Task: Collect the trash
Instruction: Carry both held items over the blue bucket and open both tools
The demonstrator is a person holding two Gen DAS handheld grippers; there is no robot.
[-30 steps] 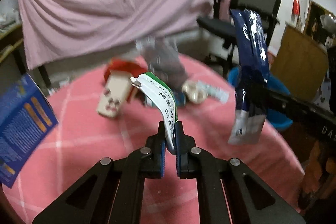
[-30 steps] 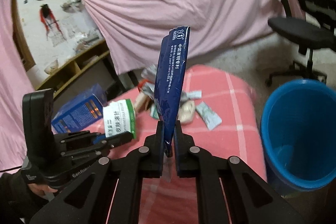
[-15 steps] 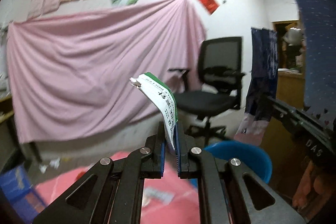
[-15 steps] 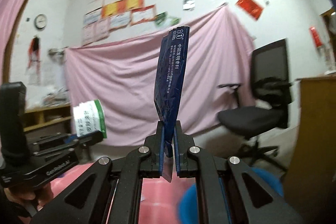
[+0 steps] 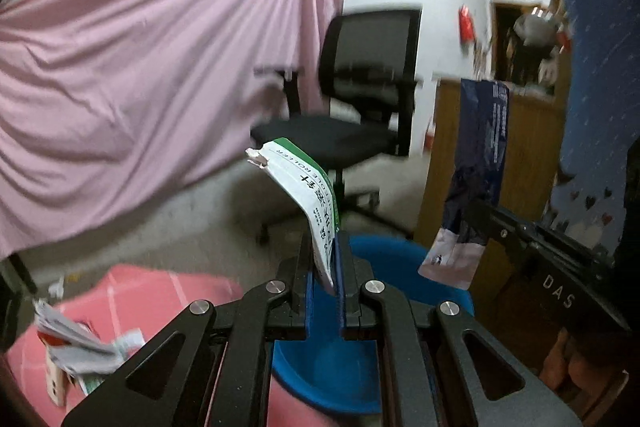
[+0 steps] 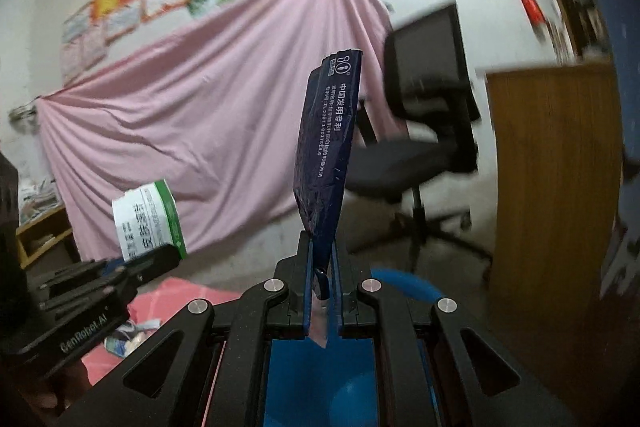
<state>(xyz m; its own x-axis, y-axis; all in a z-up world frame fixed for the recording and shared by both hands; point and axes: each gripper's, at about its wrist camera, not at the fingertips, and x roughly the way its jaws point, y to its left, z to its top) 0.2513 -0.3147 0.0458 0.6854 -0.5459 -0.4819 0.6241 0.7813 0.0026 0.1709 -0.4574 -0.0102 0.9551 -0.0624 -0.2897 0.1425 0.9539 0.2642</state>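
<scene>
Both hands had swung off the table since a second ago: back then the pink checked cloth and its litter filled both views, and now the blue bin sat under my fingers. Closest in, my left gripper (image 5: 325, 267) was pinched tight on the white and green packet (image 5: 310, 203), gripping its lower end. The packet rose out of the jaws and curled over to the upper left, so its long axis ran roughly upward with the torn tip pointing left. My right gripper (image 6: 322, 279) was likewise clamped on the dark blue wrapper (image 6: 328, 151), which stood nearly upright, long axis vertical, printed top edge pointing at the ceiling and a short tail poking down through the jaws.

Just beyond the fingers lay the blue bin (image 5: 400, 255), its open mouth directly below both loads as far as I could judge. To the lower left, a corner of the pink table (image 5: 132, 291) still carried leftover scraps (image 5: 76, 343). Farther back stood the black office chair (image 5: 360, 99), and behind it the pink sheet (image 5: 140, 67) hung on the wall.

I read this as the carry step ending, with the drop due. Next move called for spreading both pairs of jaws over the bin mouth. With the fisheye I couldn't be sure of centring, so I'd dip lower first.
</scene>
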